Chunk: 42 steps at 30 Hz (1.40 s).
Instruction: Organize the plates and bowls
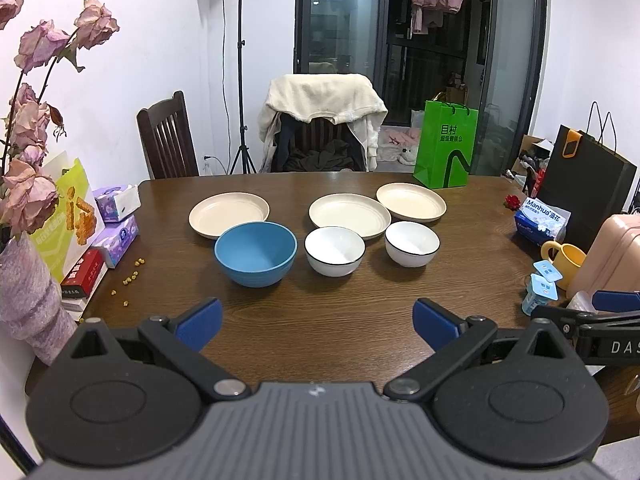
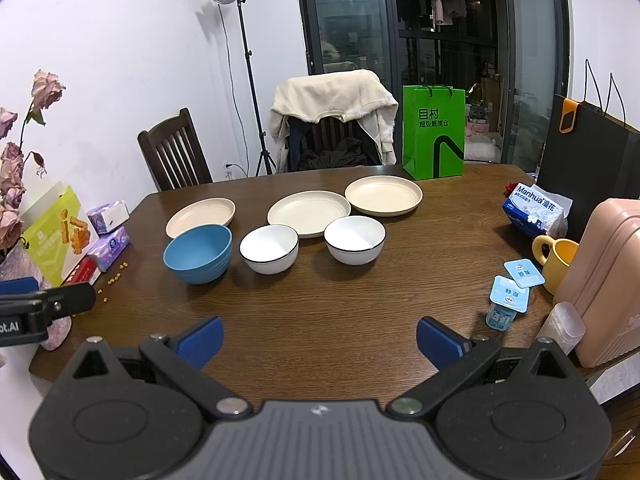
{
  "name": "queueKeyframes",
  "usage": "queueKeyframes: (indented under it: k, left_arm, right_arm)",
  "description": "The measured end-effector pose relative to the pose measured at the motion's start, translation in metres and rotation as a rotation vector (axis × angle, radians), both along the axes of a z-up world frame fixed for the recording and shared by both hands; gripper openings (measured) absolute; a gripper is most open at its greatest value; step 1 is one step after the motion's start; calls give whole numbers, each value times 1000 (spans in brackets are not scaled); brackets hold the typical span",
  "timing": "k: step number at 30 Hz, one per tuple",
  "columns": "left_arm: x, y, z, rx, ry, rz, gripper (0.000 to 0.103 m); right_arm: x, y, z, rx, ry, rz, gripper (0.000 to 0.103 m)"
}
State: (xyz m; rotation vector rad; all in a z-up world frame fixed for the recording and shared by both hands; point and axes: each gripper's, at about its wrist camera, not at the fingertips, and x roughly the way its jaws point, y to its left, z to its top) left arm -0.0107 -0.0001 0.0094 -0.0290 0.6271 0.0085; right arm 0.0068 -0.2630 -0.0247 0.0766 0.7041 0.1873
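Left gripper [image 1: 317,322]: jaws held apart, nothing gripped.
Right gripper [image 2: 319,340]: jaws held apart, nothing gripped.
Brown wooden surface [image 1: 320,320]: 3 round cream plates [image 1: 229,214], 3 bowls set out.

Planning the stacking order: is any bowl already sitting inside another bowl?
No: the blue bowl and both white bowls stand separately on the table.

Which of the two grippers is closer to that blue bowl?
Left. The left gripper faces the blue bowl almost head-on across bare table. The right gripper sits further right, with the bowl off to its left.
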Motion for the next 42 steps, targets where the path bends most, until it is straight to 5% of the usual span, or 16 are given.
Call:
queueKeyframes:
  k: [42]
  left_arm:
    - [4, 1, 0, 1, -3, 2, 103]
  right_arm:
    - [7, 2, 1, -7, 4, -6, 103]
